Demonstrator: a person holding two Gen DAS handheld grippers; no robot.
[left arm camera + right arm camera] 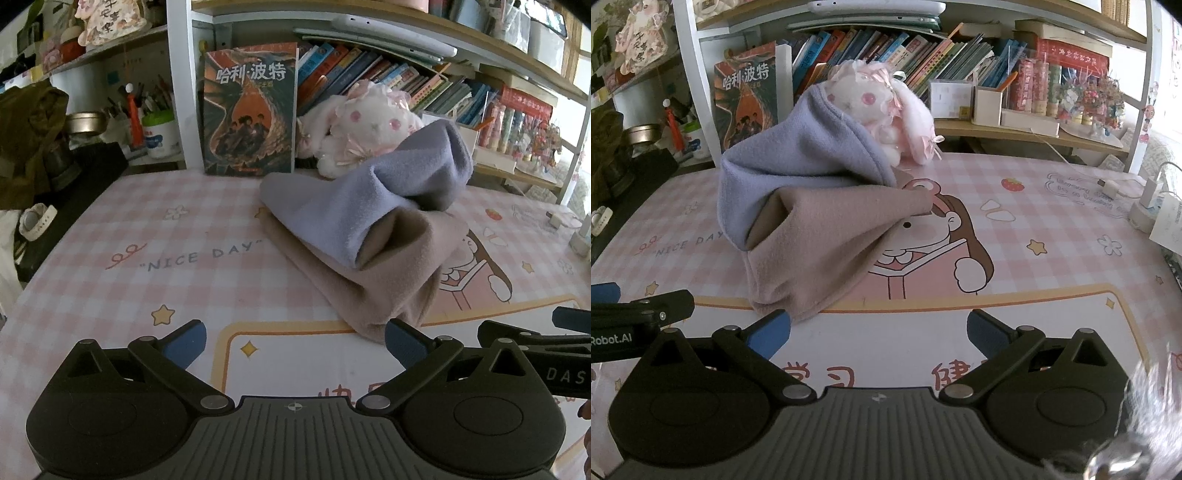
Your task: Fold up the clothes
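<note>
A: Item one, your left gripper (293, 345): jaws spread wide, nothing between them. Ahead and slightly right of its tips, the garment (354, 236), a lavender-and-beige fleece piece, lies bunched on the desk mat (110, 280); its beige corner nearly touches the right fingertip.

B: And to the left of that tool?

A: Only the left view shows it: a pen cup (160, 129), a round tin (85, 122). Ahead-left on the mat, "NICE DAY". Beyond, an upright book (251, 110) titled 哈利·波特, then a plush rabbit (364, 125) behind the garment. Far right, the other gripper's arm, lettered "DAS".

B: Item two?

A: Your right gripper (879, 328): likewise wide, empty. The garment sits ahead-left, its beige hem just beside the left fingertip. This view alone shows the mat's cartoon girl (942, 236), a strawberry (1012, 184), a white charger (1113, 188) ahead-right. Left edge: "Robot.AI" on your other tool.
</note>
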